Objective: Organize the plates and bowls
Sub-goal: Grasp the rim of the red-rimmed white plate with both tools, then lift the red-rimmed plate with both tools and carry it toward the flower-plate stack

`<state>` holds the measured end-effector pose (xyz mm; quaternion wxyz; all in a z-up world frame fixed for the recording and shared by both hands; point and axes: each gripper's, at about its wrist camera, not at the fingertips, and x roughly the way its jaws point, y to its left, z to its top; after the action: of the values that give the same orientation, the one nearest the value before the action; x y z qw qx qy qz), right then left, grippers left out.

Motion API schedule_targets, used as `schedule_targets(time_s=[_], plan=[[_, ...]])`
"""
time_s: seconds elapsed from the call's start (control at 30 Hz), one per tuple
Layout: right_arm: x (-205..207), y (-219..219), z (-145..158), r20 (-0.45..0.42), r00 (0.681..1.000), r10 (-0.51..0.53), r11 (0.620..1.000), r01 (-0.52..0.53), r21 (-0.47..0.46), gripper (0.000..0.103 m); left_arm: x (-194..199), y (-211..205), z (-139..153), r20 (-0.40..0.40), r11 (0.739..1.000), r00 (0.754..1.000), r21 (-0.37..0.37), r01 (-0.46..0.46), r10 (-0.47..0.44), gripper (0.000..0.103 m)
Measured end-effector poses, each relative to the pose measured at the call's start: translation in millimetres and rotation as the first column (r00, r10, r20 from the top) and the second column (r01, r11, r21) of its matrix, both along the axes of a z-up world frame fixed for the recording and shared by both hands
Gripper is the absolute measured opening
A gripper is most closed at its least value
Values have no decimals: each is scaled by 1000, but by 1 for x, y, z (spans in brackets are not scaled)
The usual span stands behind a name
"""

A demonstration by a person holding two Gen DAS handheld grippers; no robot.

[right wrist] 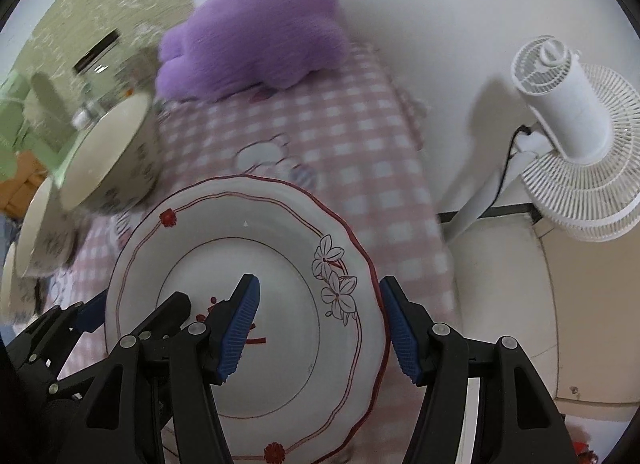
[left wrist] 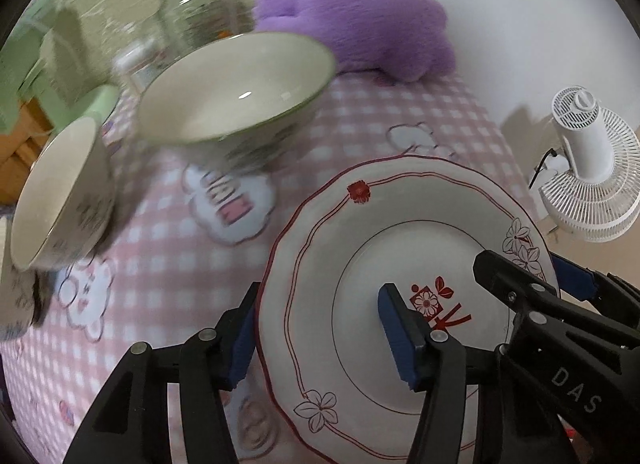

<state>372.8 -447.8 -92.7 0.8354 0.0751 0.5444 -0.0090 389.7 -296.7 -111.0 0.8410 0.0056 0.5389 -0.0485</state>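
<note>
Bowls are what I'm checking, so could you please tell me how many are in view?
2 for certain: a large bowl at the back near the jar, and a smaller bowl at the left. The right wrist view hints at another rim further left, largely cut off.
</note>
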Motion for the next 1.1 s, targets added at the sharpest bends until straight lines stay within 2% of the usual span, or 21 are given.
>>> schedule_targets(time_s=[0.2,0.37,0.53,0.77,0.93,1.1], plan=[[-19,24,1,-28,999,30,999,-30,23,65,-20,23,-1,-25,999,999,-2,-33,33,58],[-31,34,3,-32,997,70,997,-69,28,63,-30,37,-4,-34,999,999,-32,-36,35,58],[-32,32,2,-33,996,86,996,-87,-20,48,-33,36,-4,-8,1000,1000,-14,-27,27,58],[-33,43,-2,-21,993,114,985,-116,-127,48,-32,30,-1,6,999,999,9,-50,50,58],[-36,41,4,-18,995,95,988,-97,-122,49,-37,27,9,33,999,999,25,-34,34,57],[-45,42,23,5,996,84,989,-83,-126,49,-49,28,30,61,999,998,18,-33,32,57]])
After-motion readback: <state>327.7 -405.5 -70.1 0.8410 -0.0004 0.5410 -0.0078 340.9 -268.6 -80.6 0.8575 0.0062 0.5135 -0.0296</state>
